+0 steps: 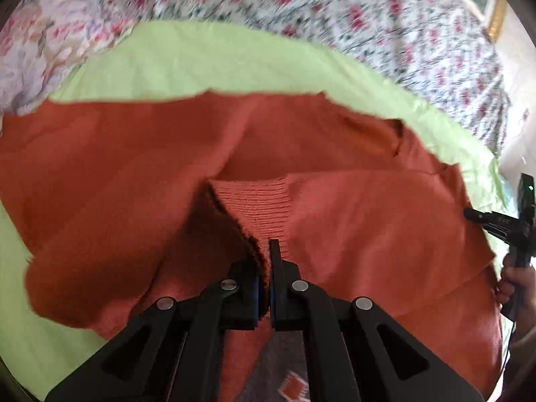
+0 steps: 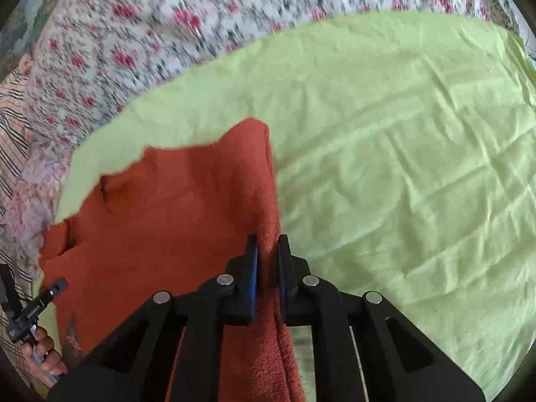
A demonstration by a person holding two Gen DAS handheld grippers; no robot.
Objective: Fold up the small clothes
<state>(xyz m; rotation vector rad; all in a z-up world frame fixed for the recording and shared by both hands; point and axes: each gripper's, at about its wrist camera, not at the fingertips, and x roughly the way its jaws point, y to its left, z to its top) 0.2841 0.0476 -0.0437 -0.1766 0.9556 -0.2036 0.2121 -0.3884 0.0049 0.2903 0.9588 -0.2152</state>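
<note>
A rust-orange knitted sweater (image 1: 134, 167) lies spread on a light green sheet (image 1: 201, 63). My left gripper (image 1: 268, 251) is shut on a ribbed hem edge of the sweater (image 1: 264, 204), with the cloth pinched between its blue pads. In the right wrist view the same sweater (image 2: 167, 207) fills the lower left, and my right gripper (image 2: 268, 251) is shut on its right-hand edge, a fold of cloth squeezed between the pads. The right gripper (image 1: 495, 221) also shows at the right rim of the left wrist view, held by a hand (image 1: 516, 284).
A floral bedspread (image 2: 150, 23) lies beyond the green sheet (image 2: 402, 167). A striped cloth (image 2: 13, 127) sits at the far left. The left gripper (image 2: 37, 305) and the hand (image 2: 43, 358) holding it show at the lower left. Bare green sheet stretches to the right.
</note>
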